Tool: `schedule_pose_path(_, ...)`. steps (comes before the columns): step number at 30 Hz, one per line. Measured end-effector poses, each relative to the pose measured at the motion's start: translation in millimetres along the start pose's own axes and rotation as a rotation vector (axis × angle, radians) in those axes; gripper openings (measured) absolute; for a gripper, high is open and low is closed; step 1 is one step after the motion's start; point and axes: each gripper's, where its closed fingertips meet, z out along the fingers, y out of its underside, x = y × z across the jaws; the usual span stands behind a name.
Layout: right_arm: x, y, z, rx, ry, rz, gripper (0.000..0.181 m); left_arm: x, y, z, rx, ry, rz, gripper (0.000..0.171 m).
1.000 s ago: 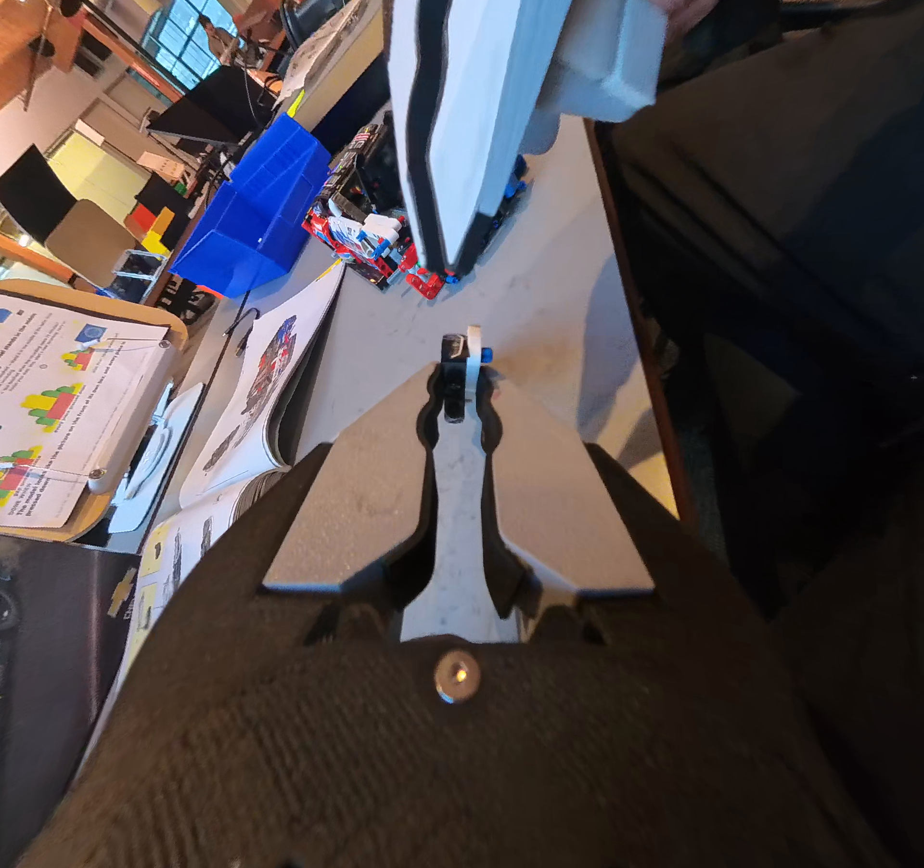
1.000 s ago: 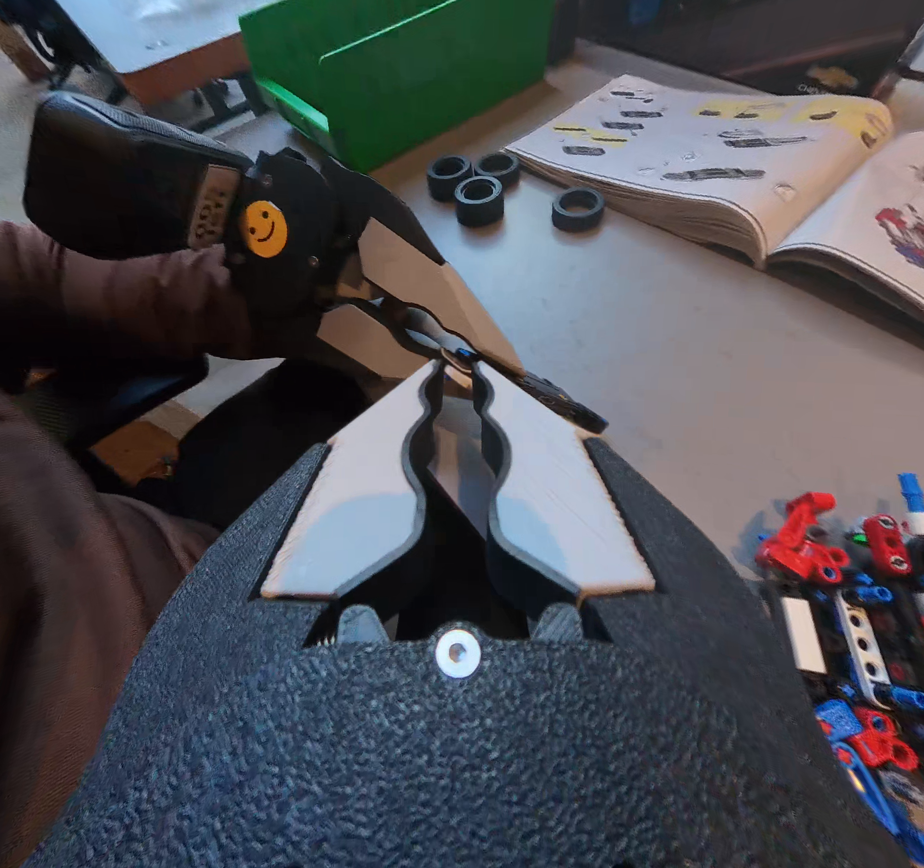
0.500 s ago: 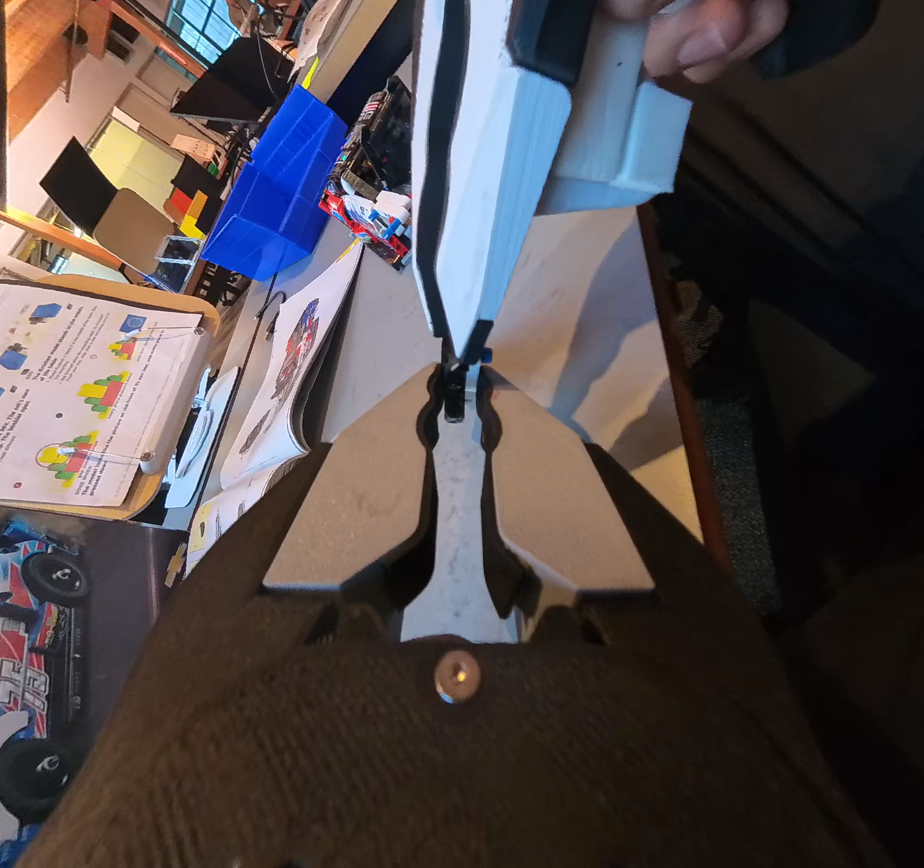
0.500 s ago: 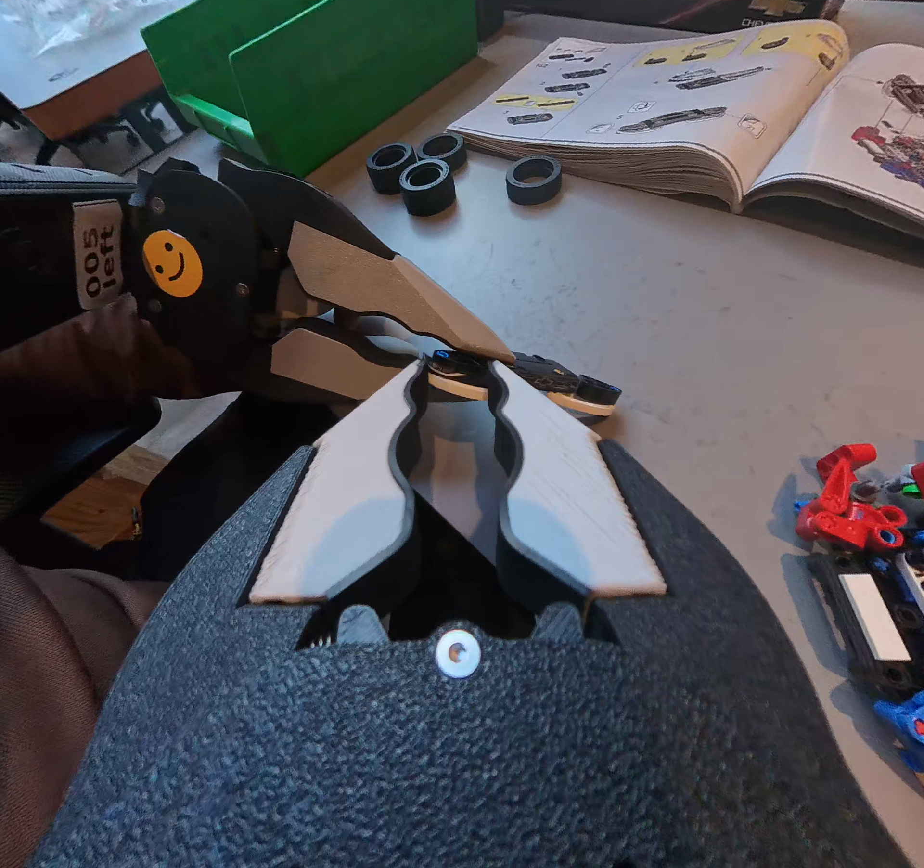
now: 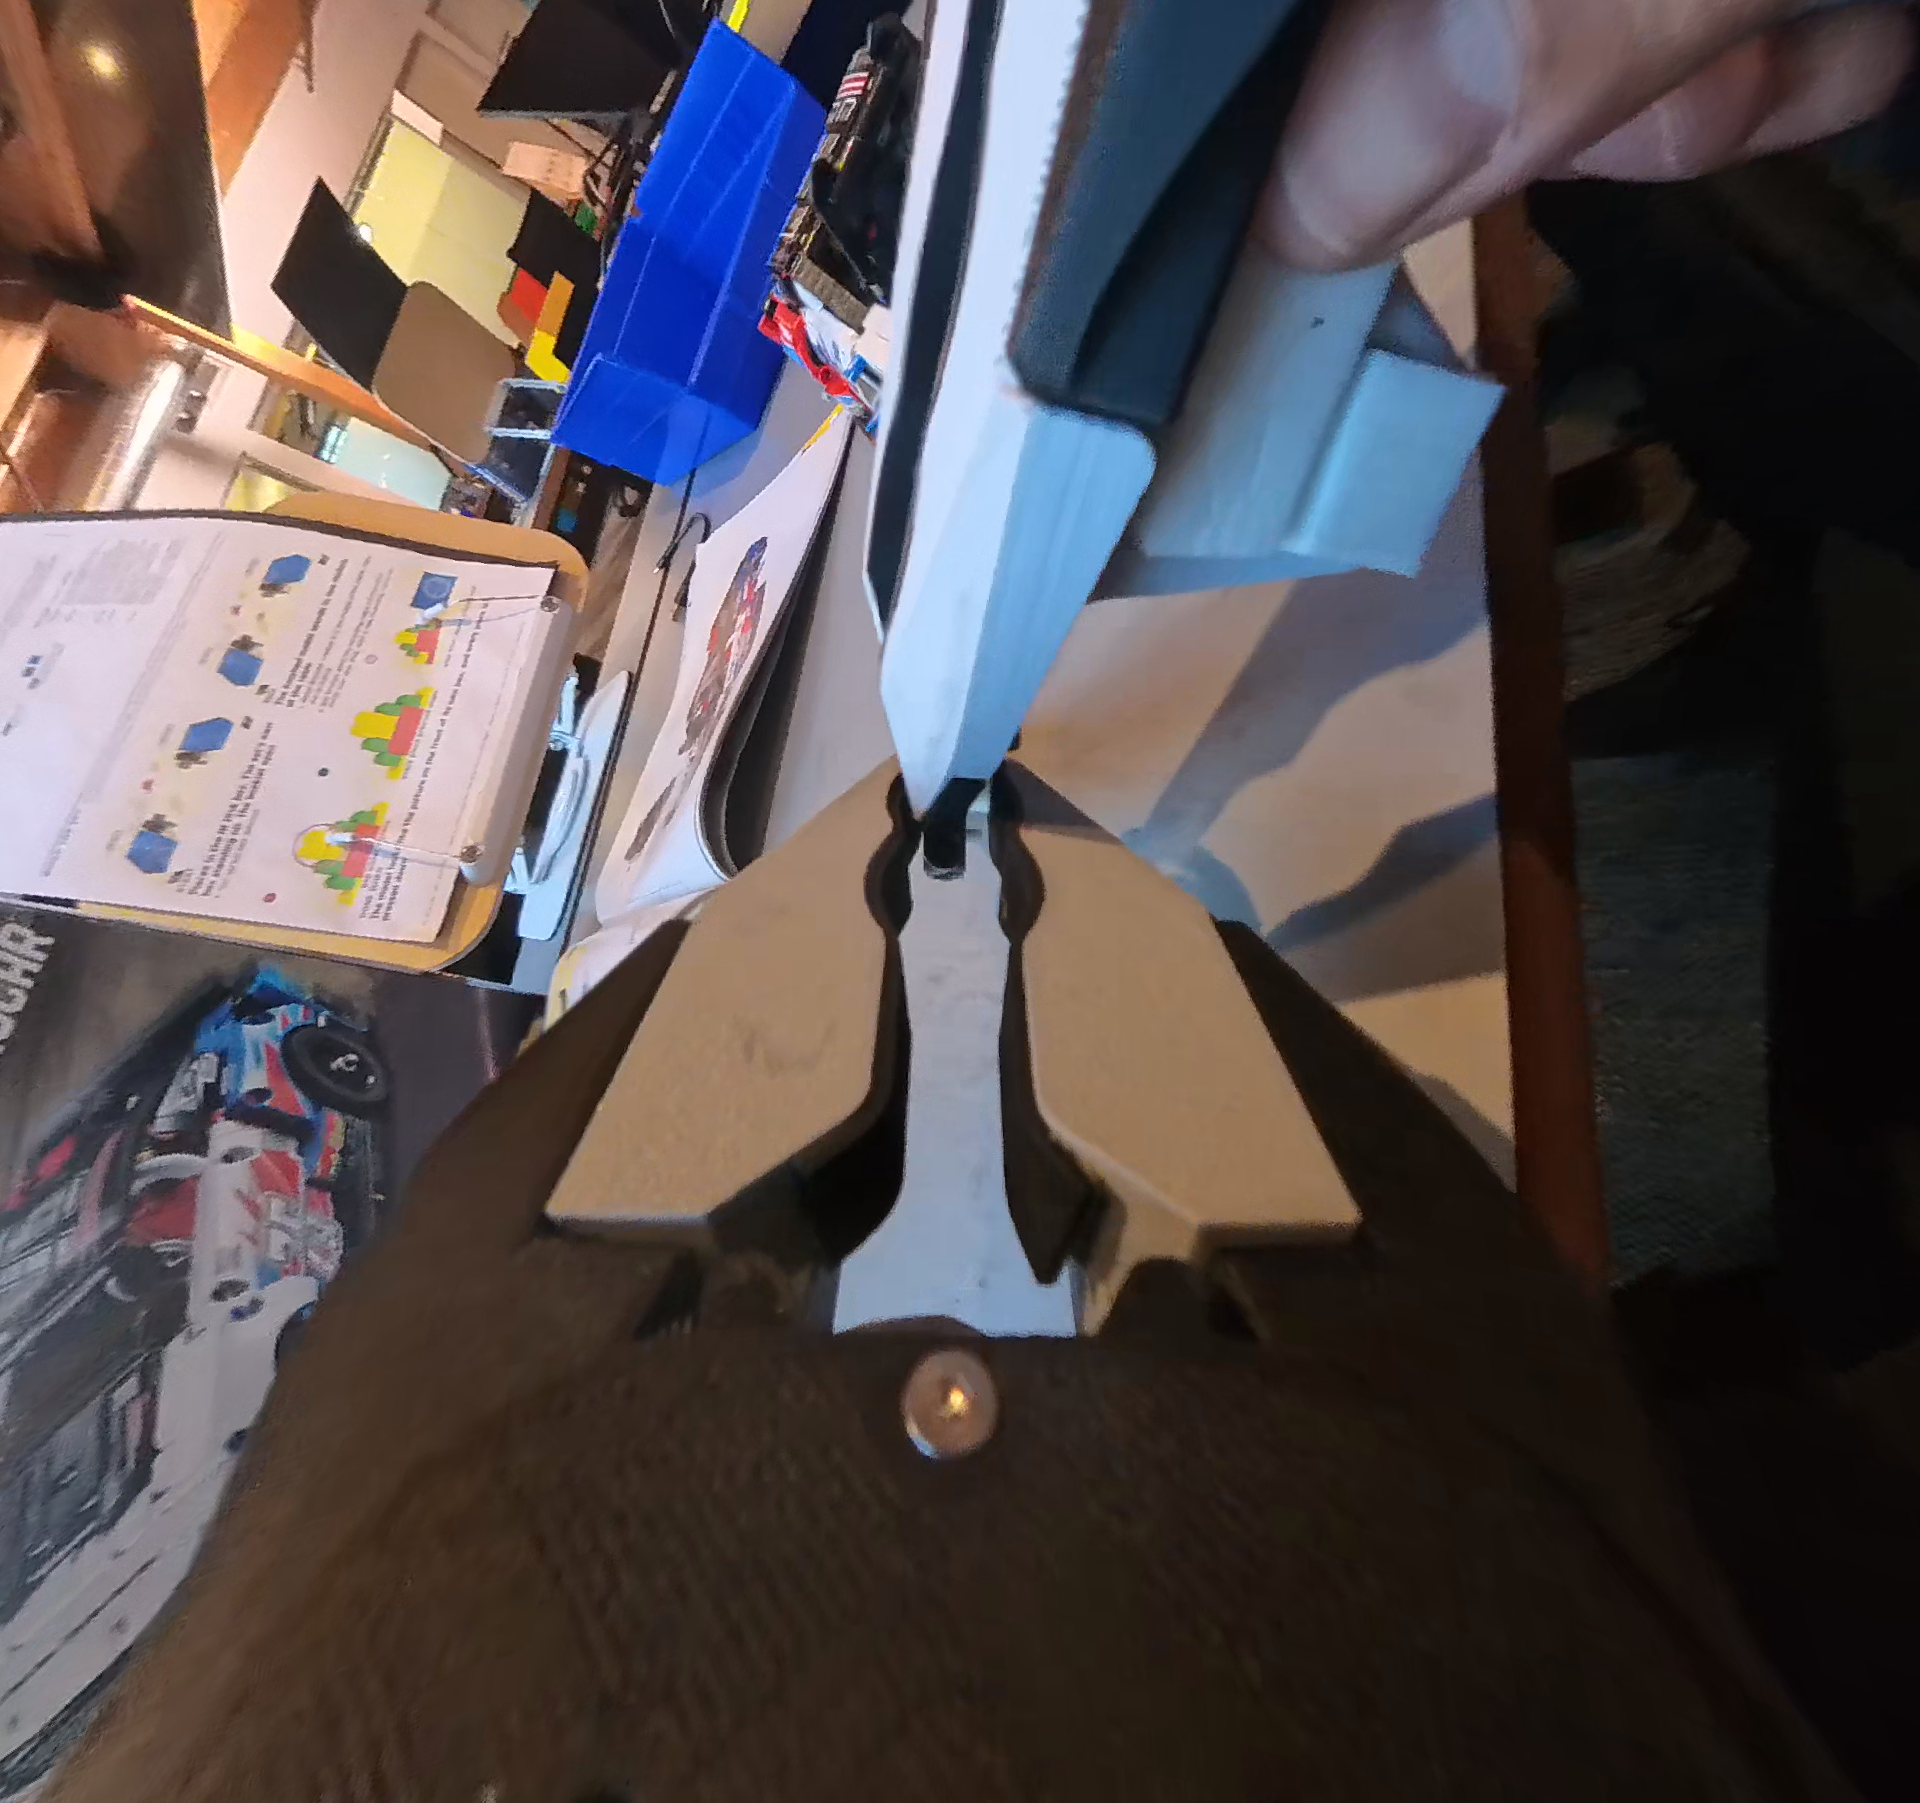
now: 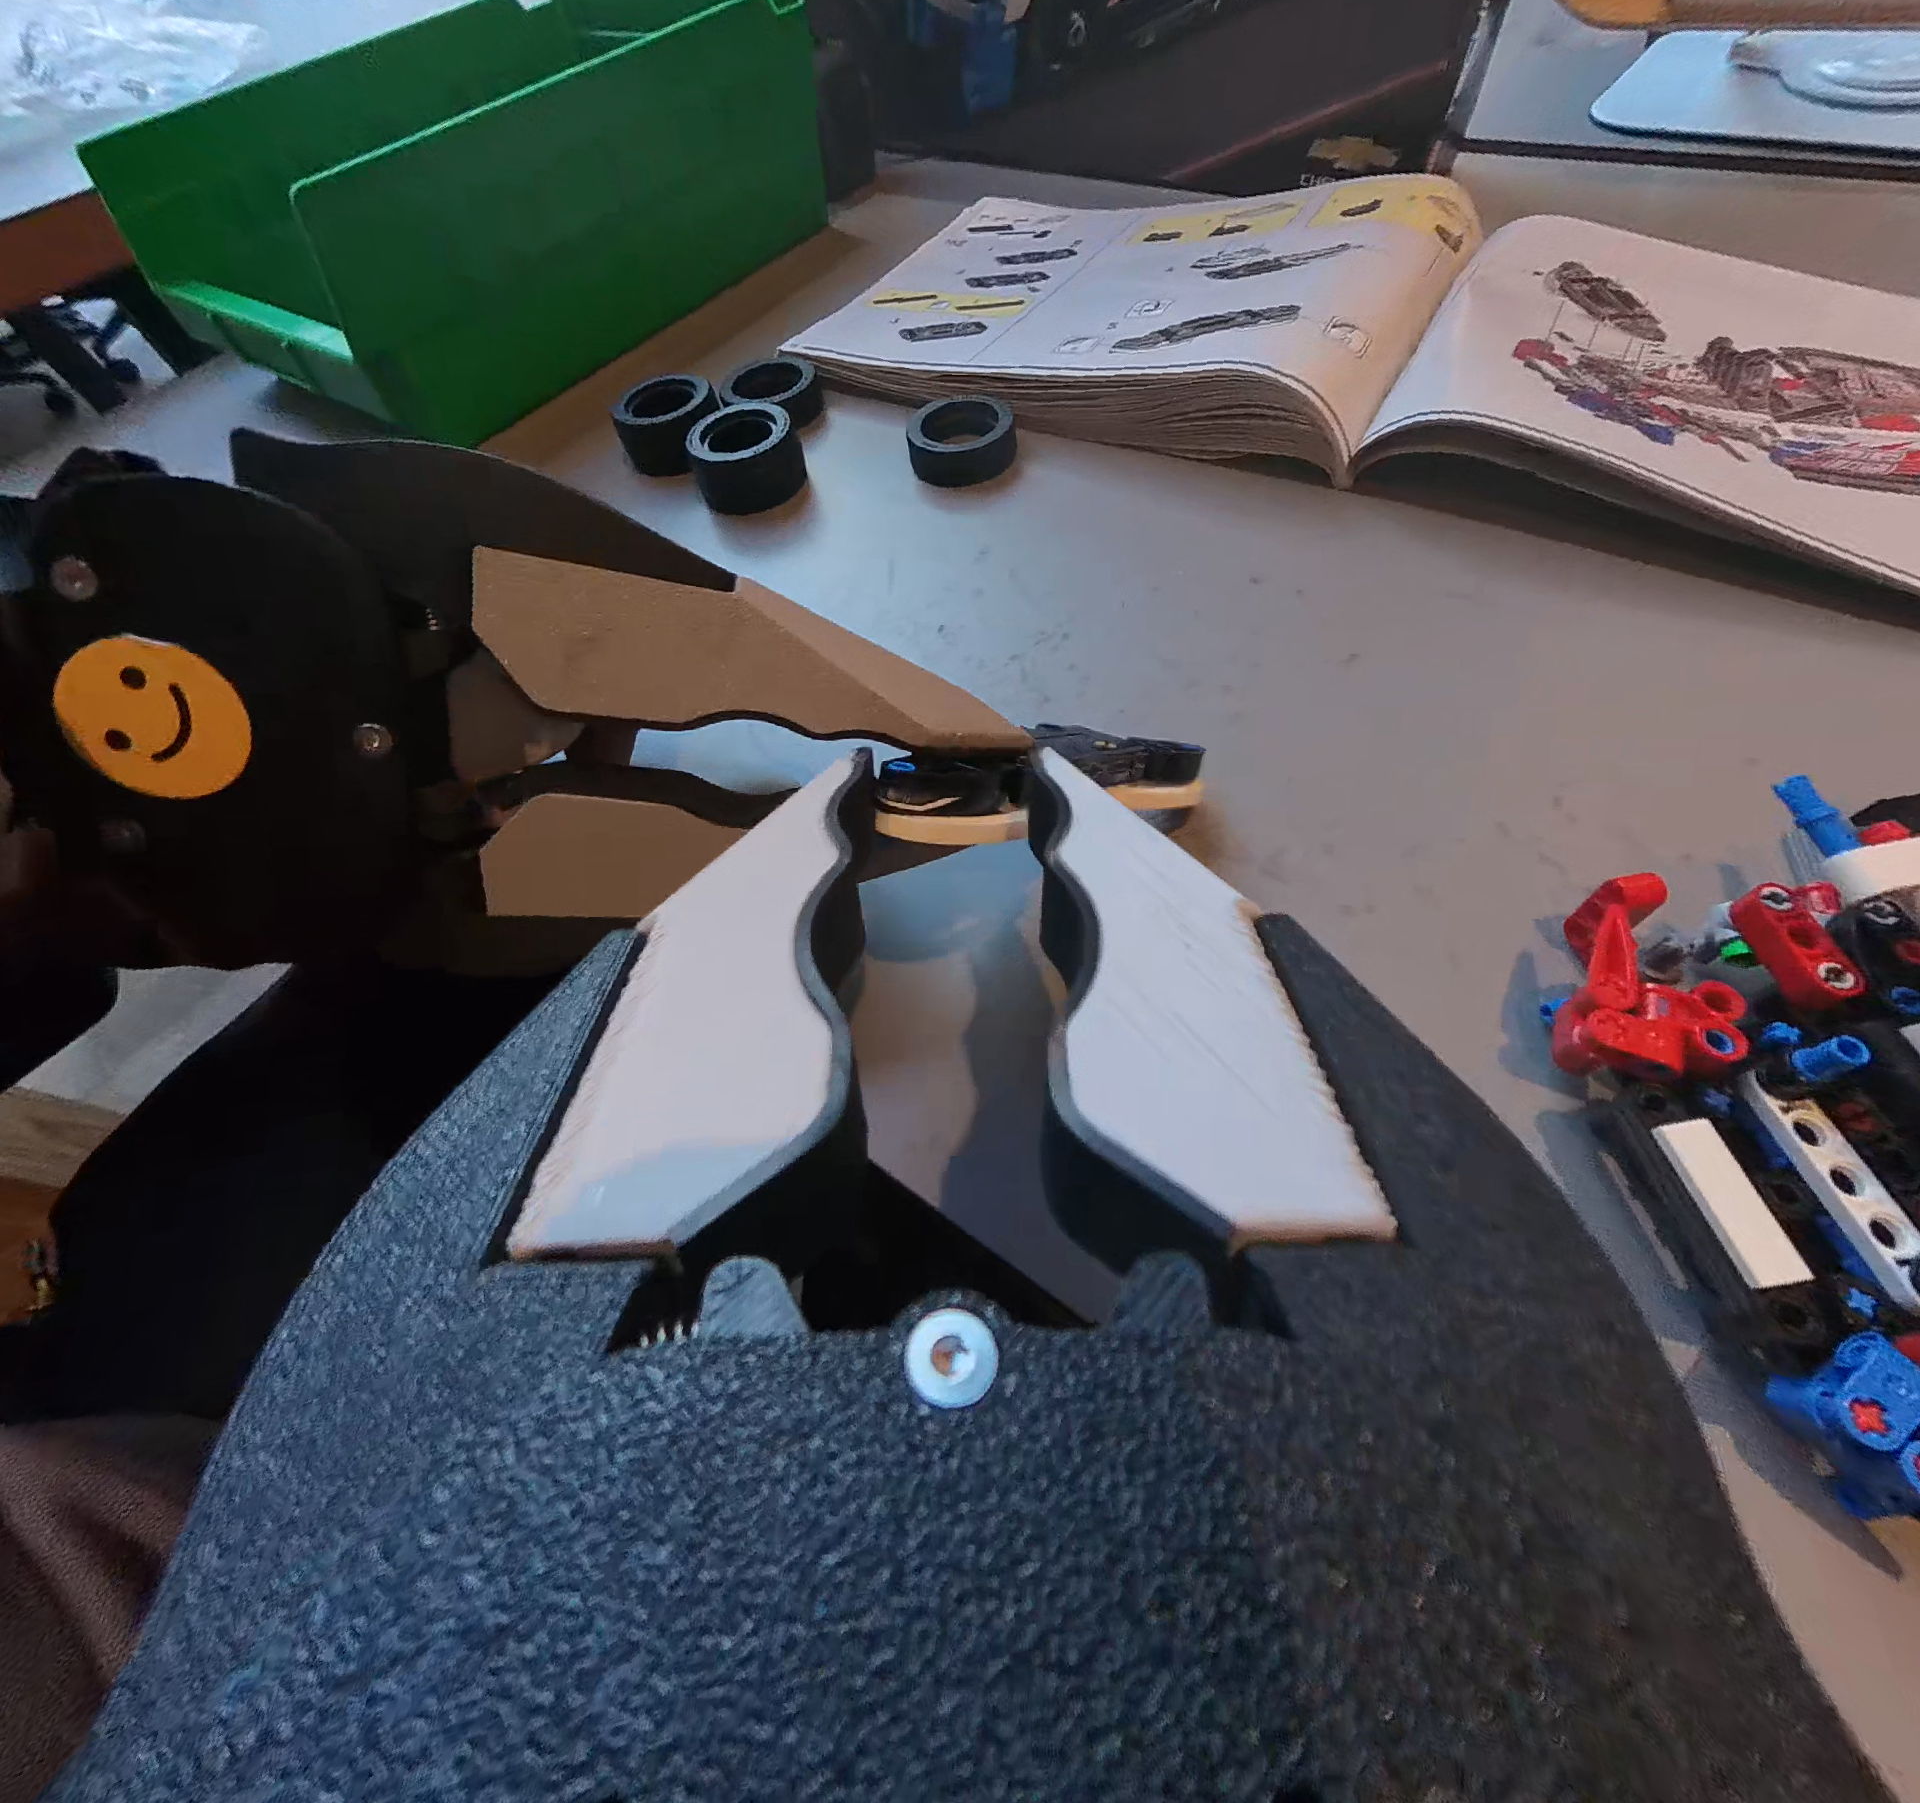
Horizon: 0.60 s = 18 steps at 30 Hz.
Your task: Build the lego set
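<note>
My left gripper [image 5: 951, 818] is shut on a small black and white lego piece [image 5: 943, 844] and holds it above the table. In the right wrist view the left gripper [image 6: 977, 766] comes in from the left, and the piece [image 6: 1132, 766] sticks out to the right of its tips. My right gripper [image 6: 951, 777] is open, with its fingertips either side of the held piece, right at the left gripper's tips. In the left wrist view the right gripper's white finger [image 5: 987, 558] comes down from above and meets the piece. A hand holds it.
Several black tyres [image 6: 748, 444] lie near a green bin [image 6: 468, 195]. An open instruction book [image 6: 1247, 319] lies behind them, and the set's box [image 6: 1195, 18] stands at the back. A partly built car [image 6: 1766, 1130] with loose red and blue parts lies at the right. A blue bin [image 5: 696, 267] stands farther off. The table edge [image 5: 1527, 818] runs close by. Only a small space, under 4 cm, lies between the two pairs of fingers.
My right gripper has moved in onto the piece held by the left gripper, and its jaws have spread a little wider. The left gripper has kept its grip.
</note>
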Motion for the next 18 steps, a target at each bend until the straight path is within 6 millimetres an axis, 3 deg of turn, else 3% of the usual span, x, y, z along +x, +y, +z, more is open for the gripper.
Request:
schedule_pose_path(6, 3, -9, 0, 0.030, 0.073, -0.096, 0.032, -8, 0, -1, -0.005, -0.044, -0.016, 0.010)
schedule_pose_path(8, -3, -19, -6, 0.062, 0.092, -0.172, 0.025, -12, -9, -4, 0.074, -0.021, -0.089, 0.010)
schedule_pose_path(11, -6, -37, -24, 0.131, 0.066, -0.187, 0.032, -18, -20, -14, 0.215, 0.041, -0.210, 0.009)
schedule_pose_path(15, -11, -55, -53, 0.211, -0.058, -0.214, 0.029, -30, -33, -32, 0.403, 0.092, -0.316, 0.009)
schedule_pose_path(18, -26, -48, -60, 0.129, -0.248, -0.288, 0.032, -23, -42, -41, 0.492, 0.177, -0.337, 0.010)
